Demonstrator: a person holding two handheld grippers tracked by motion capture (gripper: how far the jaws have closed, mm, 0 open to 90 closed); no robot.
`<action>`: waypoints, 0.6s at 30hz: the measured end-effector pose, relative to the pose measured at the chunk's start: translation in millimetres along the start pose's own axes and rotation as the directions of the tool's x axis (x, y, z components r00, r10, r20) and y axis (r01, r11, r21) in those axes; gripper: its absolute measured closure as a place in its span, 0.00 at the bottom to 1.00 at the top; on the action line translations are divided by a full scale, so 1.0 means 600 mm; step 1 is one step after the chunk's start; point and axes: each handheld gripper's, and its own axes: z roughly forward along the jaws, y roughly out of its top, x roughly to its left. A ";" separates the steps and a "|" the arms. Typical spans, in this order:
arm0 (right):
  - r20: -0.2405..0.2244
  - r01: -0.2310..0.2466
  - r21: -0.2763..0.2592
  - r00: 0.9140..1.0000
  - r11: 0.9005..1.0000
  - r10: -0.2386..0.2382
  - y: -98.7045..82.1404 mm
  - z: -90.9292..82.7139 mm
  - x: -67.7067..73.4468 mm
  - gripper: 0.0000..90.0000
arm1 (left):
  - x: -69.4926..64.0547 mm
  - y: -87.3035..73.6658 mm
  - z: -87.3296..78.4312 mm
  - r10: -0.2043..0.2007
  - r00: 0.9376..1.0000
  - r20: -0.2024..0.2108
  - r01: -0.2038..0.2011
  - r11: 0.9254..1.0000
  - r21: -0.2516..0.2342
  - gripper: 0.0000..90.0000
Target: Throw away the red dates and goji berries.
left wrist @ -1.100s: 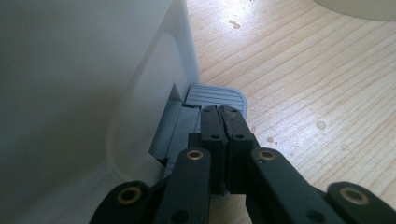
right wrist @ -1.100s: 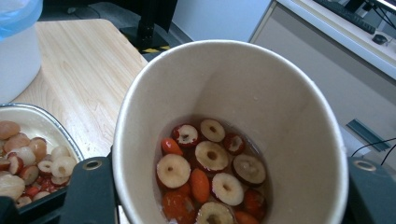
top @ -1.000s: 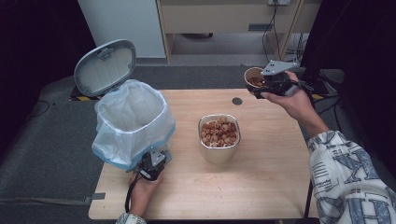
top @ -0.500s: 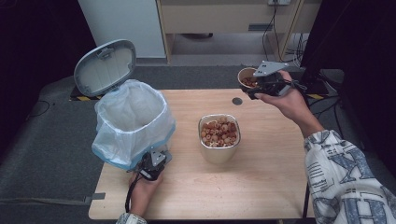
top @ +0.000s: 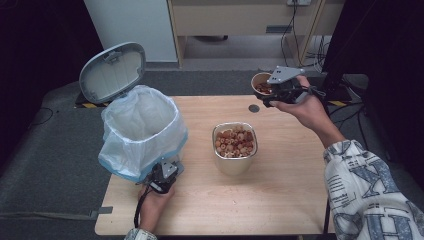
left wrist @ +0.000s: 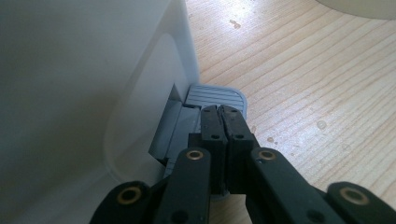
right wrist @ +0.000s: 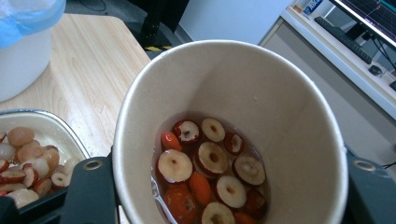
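Since a second ago the right gripper point(top: 272, 95) has carried the paper cup point(top: 261, 83) a little leftward, above the table's far edge, while the left gripper point(top: 162, 176) has stayed put at the foot of the pedal bin point(top: 140, 131).

In the high view, the bin stands on the wooden table point(top: 280, 200) with its lid point(top: 112, 72) raised and its pale blue liner open. The left gripper sits low against the bin's base, probably to keep the lid up. A metal container point(top: 235, 145) of sliced fruit stands mid-table, well apart from the cup. A small dark disc point(top: 254, 108) lies near the far edge.

In the left gripper view, the jaws are pressed together, tips resting on the grey ribbed pedal point(left wrist: 215, 97) just beside the bin's white wall point(left wrist: 84, 93); they hold nothing, only push down.

In the right gripper view, the jaws are clamped on either side of the cup point(right wrist: 233, 130), held upright or nearly so, which keeps its sliced red dates point(right wrist: 205, 172) and reddish liquid inside. The metal container point(right wrist: 37, 154) lies below at the left. Judging by the open bin, the cup's contents may be headed there.
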 end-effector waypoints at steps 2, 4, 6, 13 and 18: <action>0.004 0.015 0.004 1.000 1.000 -0.015 0.001 0.000 0.003 0.39 | -0.001 0.000 0.000 -0.003 1.000 -0.002 0.003 1.000 -0.003 0.98; 0.006 0.025 0.002 1.000 1.000 -0.025 0.003 -0.001 0.006 0.39 | -0.001 0.000 0.000 0.000 1.000 -0.003 0.000 1.000 -0.004 0.98; 0.009 0.041 0.002 0.999 0.999 -0.041 0.005 -0.002 0.010 0.39 | -0.001 0.000 0.001 -0.002 1.000 -0.003 0.002 1.000 -0.002 0.98; 0.009 0.088 0.002 0.996 0.996 -0.088 0.014 -0.002 0.026 0.39 | 0.001 0.001 0.000 -0.004 1.000 0.004 0.004 1.000 0.000 0.98; 0.010 0.108 -0.001 0.994 0.994 -0.108 0.018 0.001 0.032 0.39 | 0.001 0.000 0.000 -0.002 1.000 0.004 0.002 1.000 -0.001 0.98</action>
